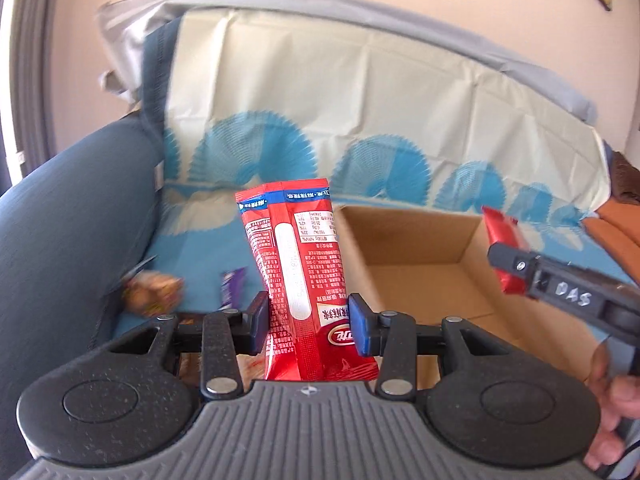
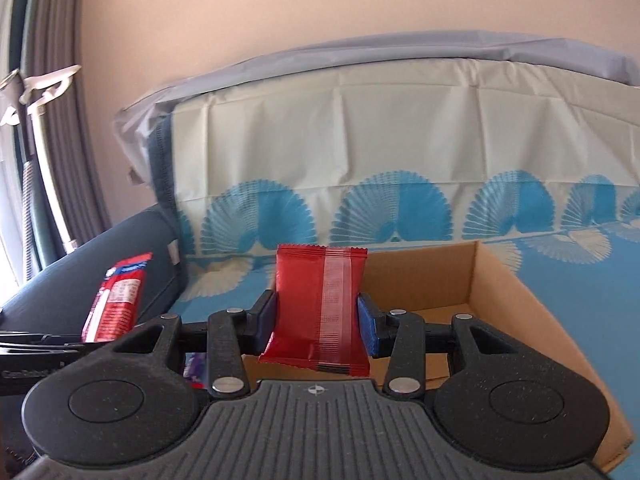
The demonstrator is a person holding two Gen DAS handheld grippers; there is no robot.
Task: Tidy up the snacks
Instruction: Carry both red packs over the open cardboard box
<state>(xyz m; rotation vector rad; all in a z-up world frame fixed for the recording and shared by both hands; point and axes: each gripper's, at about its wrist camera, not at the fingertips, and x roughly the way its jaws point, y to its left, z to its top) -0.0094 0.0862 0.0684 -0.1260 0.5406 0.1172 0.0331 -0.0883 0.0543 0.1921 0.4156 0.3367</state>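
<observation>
Clamped between the blue pads of the left gripper [image 1: 308, 326], a long red snack packet [image 1: 298, 276] printed with white text stands upright above a sofa draped in a blue-and-cream fan-patterned cover [image 1: 360, 92]. Just to its right sits an open cardboard box [image 1: 420, 272]. At the right edge, the right gripper [image 2: 318, 320] is closed on a smaller plain red wrapper [image 2: 320, 308], held over the box's near side, with a person's hand [image 1: 612, 412] on its handle. Two more snacks, a brownish one [image 1: 154, 292] and a purple one [image 1: 232, 288], lie on the seat to the left, both blurred.
</observation>
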